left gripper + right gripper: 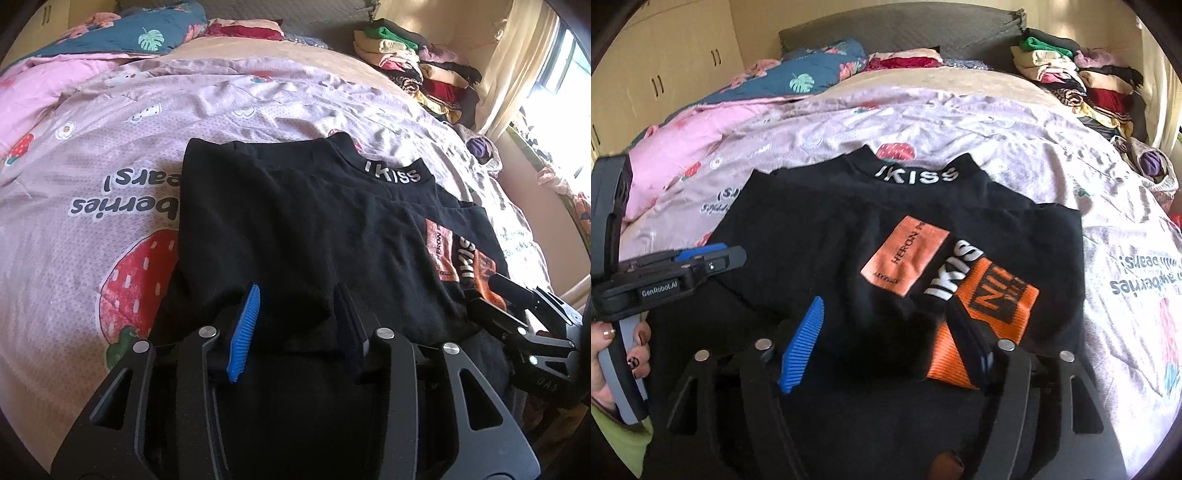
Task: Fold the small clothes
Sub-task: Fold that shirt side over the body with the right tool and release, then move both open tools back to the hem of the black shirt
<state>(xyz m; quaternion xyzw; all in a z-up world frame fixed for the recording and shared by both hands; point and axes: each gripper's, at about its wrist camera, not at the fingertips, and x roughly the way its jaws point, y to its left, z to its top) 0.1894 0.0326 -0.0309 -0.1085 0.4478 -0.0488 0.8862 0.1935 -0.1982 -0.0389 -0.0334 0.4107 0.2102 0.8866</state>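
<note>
A: What is the black top [820, 236] made of, and where does it lie?

B: It looks like soft matte knit, folded into a rough rectangle on the bedspread [110, 192]. Its collar carries white letters, a peach patch [905, 258] sits on the chest, and a ribbed orange cuff [993, 295] lies across the near corner.

A: And the tools?

B: The left gripper [299, 314] hovers over the near edge of the top, its ribbed blue pad and dark pad standing apart with only flat cloth under the gap. The right gripper [886, 332] is spread wider, over the cuff, and pinches nothing. A hand [613, 354] holds the left tool's grey handle.

A: What about the bed and room?

B: The bedspread is pale pink, wrinkled, printed with strawberries and lettering. A blue leaf-print quilt [812, 77] is bunched by the grey quilted headboard [905, 33]. Folded clothes [417, 70] are stacked at the far right corner, cream cupboards [665, 66] stand left, and a bright window [569, 107] is on the right.
</note>
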